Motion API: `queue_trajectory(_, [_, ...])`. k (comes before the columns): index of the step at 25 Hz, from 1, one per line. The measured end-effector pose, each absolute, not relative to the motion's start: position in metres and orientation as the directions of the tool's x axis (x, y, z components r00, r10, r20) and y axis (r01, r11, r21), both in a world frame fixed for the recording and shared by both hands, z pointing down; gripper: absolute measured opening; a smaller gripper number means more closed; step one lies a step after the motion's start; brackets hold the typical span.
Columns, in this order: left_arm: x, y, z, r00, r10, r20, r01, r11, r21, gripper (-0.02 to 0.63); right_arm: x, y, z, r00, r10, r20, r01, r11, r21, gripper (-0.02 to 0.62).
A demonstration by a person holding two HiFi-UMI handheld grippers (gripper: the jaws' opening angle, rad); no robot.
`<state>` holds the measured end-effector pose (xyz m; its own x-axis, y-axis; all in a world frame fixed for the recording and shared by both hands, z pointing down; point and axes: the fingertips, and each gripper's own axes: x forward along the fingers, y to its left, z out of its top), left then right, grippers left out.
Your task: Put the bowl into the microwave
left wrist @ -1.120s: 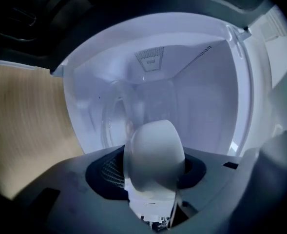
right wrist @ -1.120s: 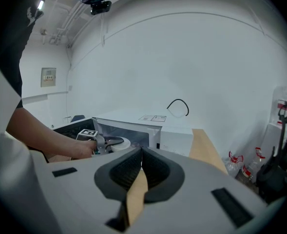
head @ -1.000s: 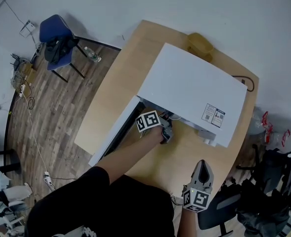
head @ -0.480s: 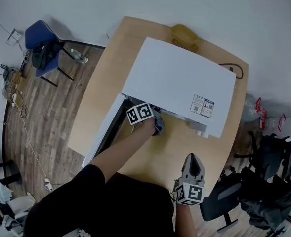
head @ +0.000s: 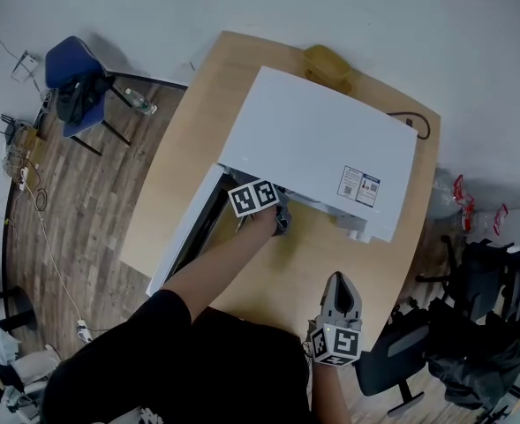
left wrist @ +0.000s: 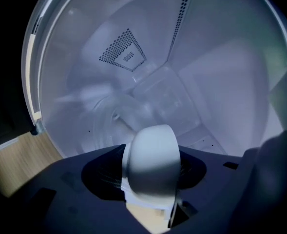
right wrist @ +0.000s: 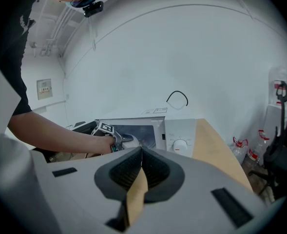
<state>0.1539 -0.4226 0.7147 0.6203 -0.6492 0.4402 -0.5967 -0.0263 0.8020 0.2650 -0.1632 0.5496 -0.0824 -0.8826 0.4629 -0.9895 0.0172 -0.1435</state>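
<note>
Since a second ago the left gripper (head: 280, 222) has eased slightly further toward the front of the white box-shaped microwave oven (head: 317, 144), while the right gripper (head: 339, 291) has barely shifted.

Far left, a blue chair (head: 72, 76) stands on the wood floor, off the pale wooden bench (head: 176, 170). On the bench, the oven's door (head: 187, 237) is swung open to the left. The left gripper reaches into that opening. Its jaws stand partly apart and pinch the rim of a small white rounded bowl (left wrist: 150, 152). The bowl sits at the mouth of the white cavity, in front of the clear glass turntable (left wrist: 109, 116); whether it rests on anything cannot be told.

Behind the oven lies a yellow object (head: 328, 63), and a black cable (head: 416, 129) loops at the oven's right rear corner. The right gripper hovers over the bench's near right edge, well apart from the oven, its jaws closed together with nothing between them.
</note>
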Motion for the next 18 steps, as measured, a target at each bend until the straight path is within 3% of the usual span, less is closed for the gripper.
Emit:
queue_trajectory(5, [0.153,-0.428,0.712,0.594,-0.679,0.432,-0.669,-0.118,0.734,0.226,0.266,-0.159,0.547,-0.086,-0.882,0.464,-0.989,0.02,-0.144,0.061])
queue_trajectory(11, [0.149,-0.438,0.705,0.537,-0.754,0.379,-0.724,-0.181,0.665,0.312,0.271,-0.154,0.551,-0.085,-0.875,0.477,-0.989,0.016,-0.145,0.06])
queue_trajectory(18, [0.146,-0.436,0.711,0.507,-0.761,0.405,-0.795,-0.231,0.561,0.331,0.276,-0.154,0.558,-0.103,-0.859,0.501,-0.987,0.026,-0.158,0.061])
